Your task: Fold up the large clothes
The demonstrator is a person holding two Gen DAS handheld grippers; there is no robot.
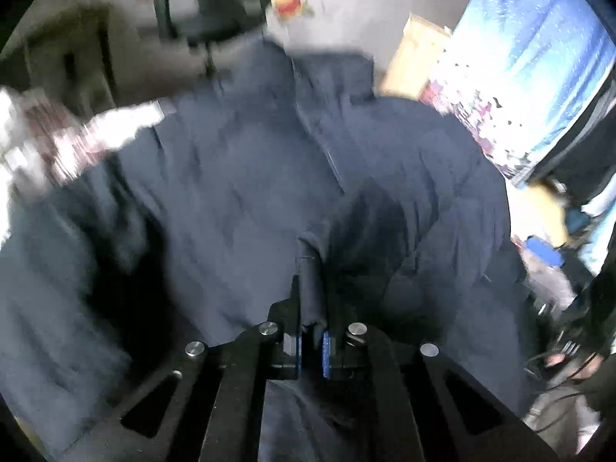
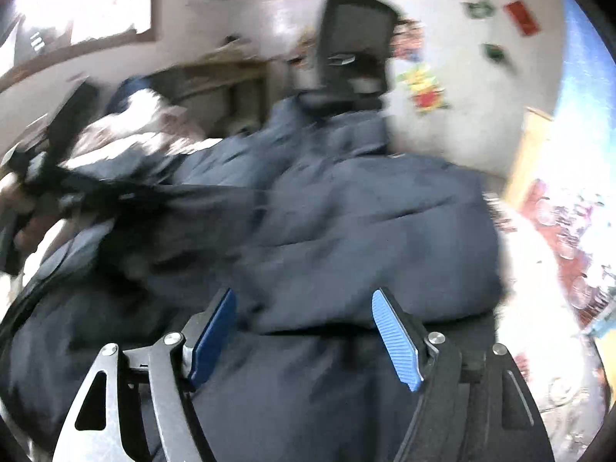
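A large dark navy garment (image 1: 238,177) lies rumpled across a bed and fills most of both views. My left gripper (image 1: 312,319) is shut on a raised fold of this garment, and the cloth stands up in a ridge between its blue pads (image 1: 326,350). In the right wrist view the garment (image 2: 365,231) is drawn taut toward the left edge, where a hand (image 2: 27,227) holds the left gripper (image 2: 46,177). My right gripper (image 2: 304,300) is open just above the garment, its blue pads (image 2: 396,338) wide apart with nothing pinched between them.
White bedding with a red pattern (image 2: 558,254) shows to the right of the garment and also at its left (image 1: 77,142). A black office chair (image 2: 354,50) stands beyond the bed. A pale wooden box (image 1: 415,57) and a blue patterned cloth (image 1: 539,57) are at the right.
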